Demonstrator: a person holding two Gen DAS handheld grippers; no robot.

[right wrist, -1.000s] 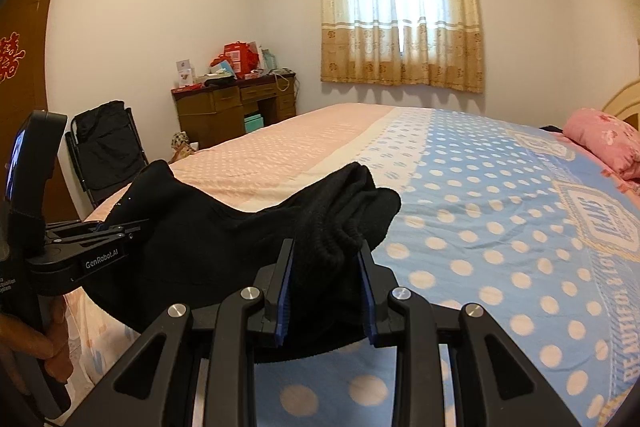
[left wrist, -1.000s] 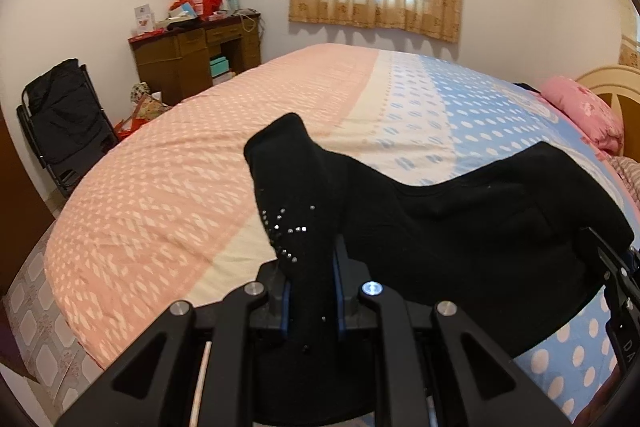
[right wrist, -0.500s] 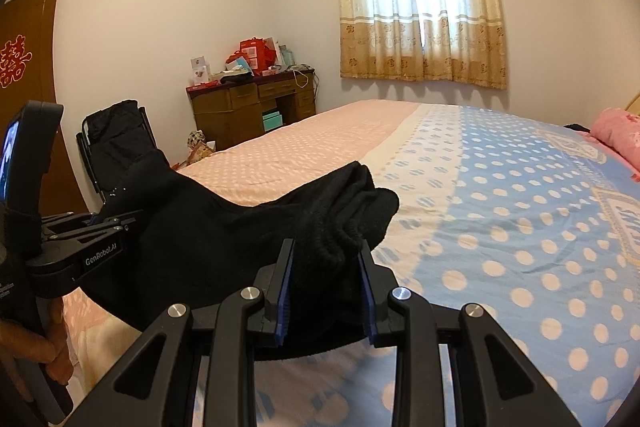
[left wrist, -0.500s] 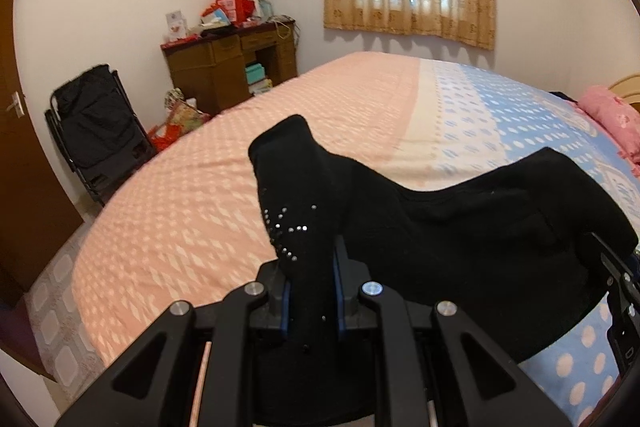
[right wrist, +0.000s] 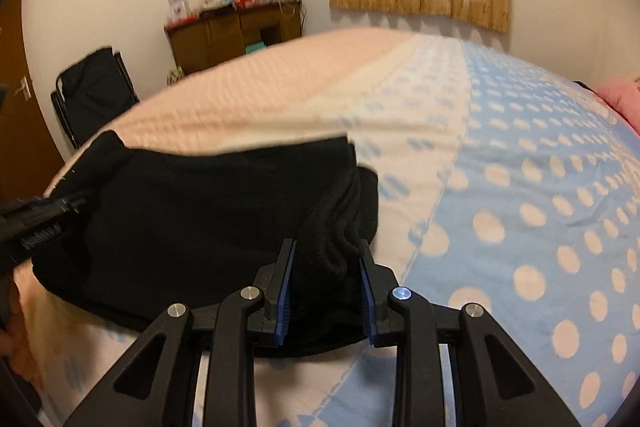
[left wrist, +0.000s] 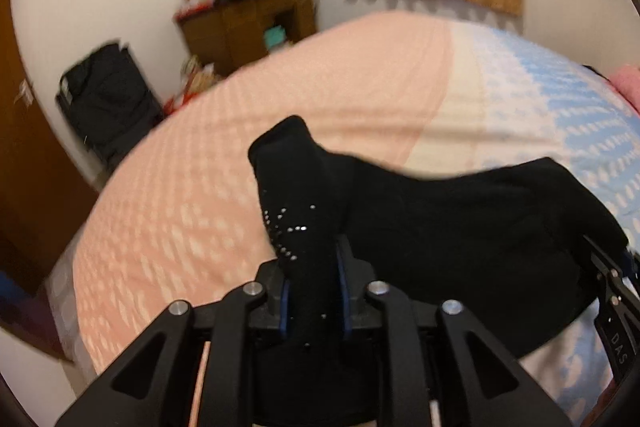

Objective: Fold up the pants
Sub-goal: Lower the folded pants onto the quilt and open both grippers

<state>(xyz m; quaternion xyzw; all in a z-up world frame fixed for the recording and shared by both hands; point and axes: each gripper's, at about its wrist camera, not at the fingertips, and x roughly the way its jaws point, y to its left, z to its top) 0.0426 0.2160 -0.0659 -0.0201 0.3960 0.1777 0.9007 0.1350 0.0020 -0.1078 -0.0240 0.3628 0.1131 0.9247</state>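
Observation:
Black pants (left wrist: 460, 219) hang bunched between both grippers over the pink and blue bed (left wrist: 320, 87). My left gripper (left wrist: 314, 267) has a studded end of the pants standing up between its pads. Its jaws are opening, and the cloth still fills the gap. In the right wrist view, my right gripper (right wrist: 326, 259) is shut on a thick fold of the pants (right wrist: 200, 219). The cloth's lower edge lies on the bed (right wrist: 520, 187) by the near edge. The left gripper (right wrist: 40, 223) shows at the left of the right wrist view. The right gripper (left wrist: 608, 291) shows at the right of the left wrist view.
A wooden desk (left wrist: 248, 23) piled with red items stands by the far wall. A folding chair (left wrist: 108, 99) with dark cloth is to its left, next to a brown door (left wrist: 24, 167). A pink pillow (right wrist: 620, 95) lies far right. A hand (right wrist: 16, 339) holds the left gripper.
Both grippers have dropped toward the bed and tipped downward, bringing the pants lower. The gap between the left gripper's pads has widened; the cloth stays between them.

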